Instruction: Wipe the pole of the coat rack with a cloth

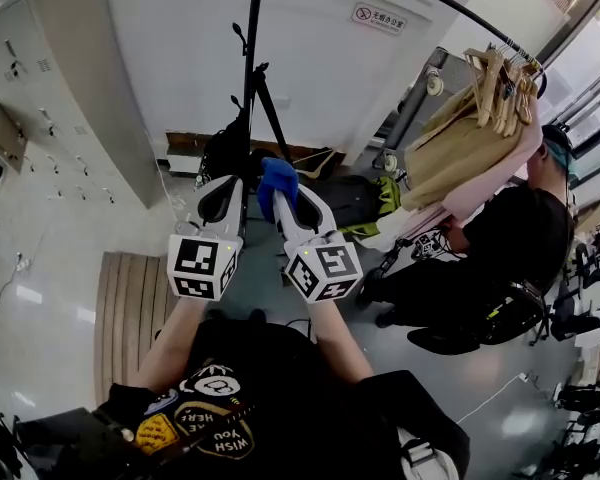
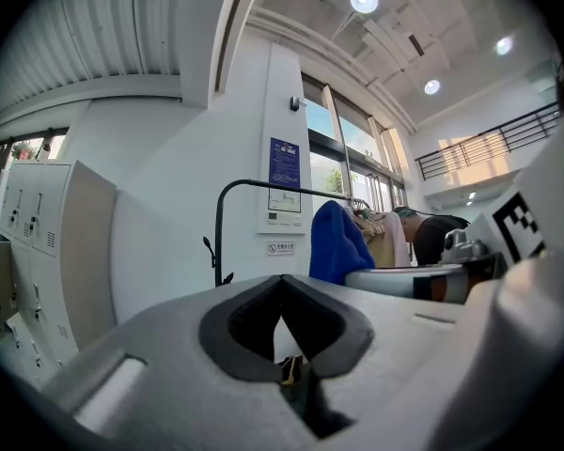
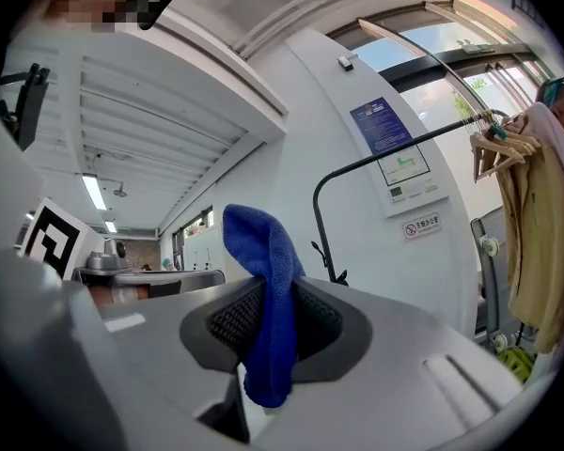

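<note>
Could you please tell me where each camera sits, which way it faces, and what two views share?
Head view: on the person's head, steeply down at forearms, left gripper, right gripper.
Left gripper view: on that gripper, along shut, empty jaws toward the coat rack pole.
Right gripper view: along jaws shut on the blue cloth.
Shared: both gripper views show pole and cloth.
</note>
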Action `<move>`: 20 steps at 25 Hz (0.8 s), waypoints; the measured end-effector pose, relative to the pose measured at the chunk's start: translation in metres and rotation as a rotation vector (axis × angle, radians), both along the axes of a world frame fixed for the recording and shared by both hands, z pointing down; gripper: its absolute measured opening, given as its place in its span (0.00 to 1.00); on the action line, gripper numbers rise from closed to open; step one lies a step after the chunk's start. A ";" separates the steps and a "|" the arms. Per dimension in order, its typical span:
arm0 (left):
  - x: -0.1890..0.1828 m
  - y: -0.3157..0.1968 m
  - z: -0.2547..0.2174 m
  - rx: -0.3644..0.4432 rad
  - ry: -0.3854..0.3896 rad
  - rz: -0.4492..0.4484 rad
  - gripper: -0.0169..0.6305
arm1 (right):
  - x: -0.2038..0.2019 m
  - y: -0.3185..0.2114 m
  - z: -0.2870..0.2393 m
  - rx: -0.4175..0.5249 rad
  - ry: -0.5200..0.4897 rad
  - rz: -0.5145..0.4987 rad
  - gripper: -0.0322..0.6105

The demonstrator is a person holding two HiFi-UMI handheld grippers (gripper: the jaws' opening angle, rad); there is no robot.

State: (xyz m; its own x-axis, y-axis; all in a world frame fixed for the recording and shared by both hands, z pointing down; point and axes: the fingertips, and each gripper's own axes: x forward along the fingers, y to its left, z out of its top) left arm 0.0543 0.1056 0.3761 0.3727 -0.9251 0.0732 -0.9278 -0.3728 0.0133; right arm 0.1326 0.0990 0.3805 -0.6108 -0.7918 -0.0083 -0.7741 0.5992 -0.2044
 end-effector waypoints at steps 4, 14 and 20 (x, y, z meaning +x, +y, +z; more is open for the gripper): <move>0.008 0.001 0.004 -0.006 -0.004 -0.010 0.03 | 0.004 -0.005 0.004 -0.010 -0.021 -0.021 0.16; 0.003 -0.043 0.019 -0.032 0.019 -0.018 0.03 | -0.002 -0.047 0.022 -0.058 -0.019 -0.046 0.16; -0.032 -0.103 0.017 -0.027 0.029 -0.011 0.03 | -0.034 -0.112 0.023 -0.057 -0.005 -0.035 0.16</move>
State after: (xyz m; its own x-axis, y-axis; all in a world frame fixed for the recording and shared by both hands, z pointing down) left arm 0.0226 0.0024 0.3934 0.3644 -0.9271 0.0875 -0.9311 -0.3613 0.0500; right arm 0.0991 -0.0126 0.4031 -0.6382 -0.7692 0.0328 -0.7517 0.6134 -0.2424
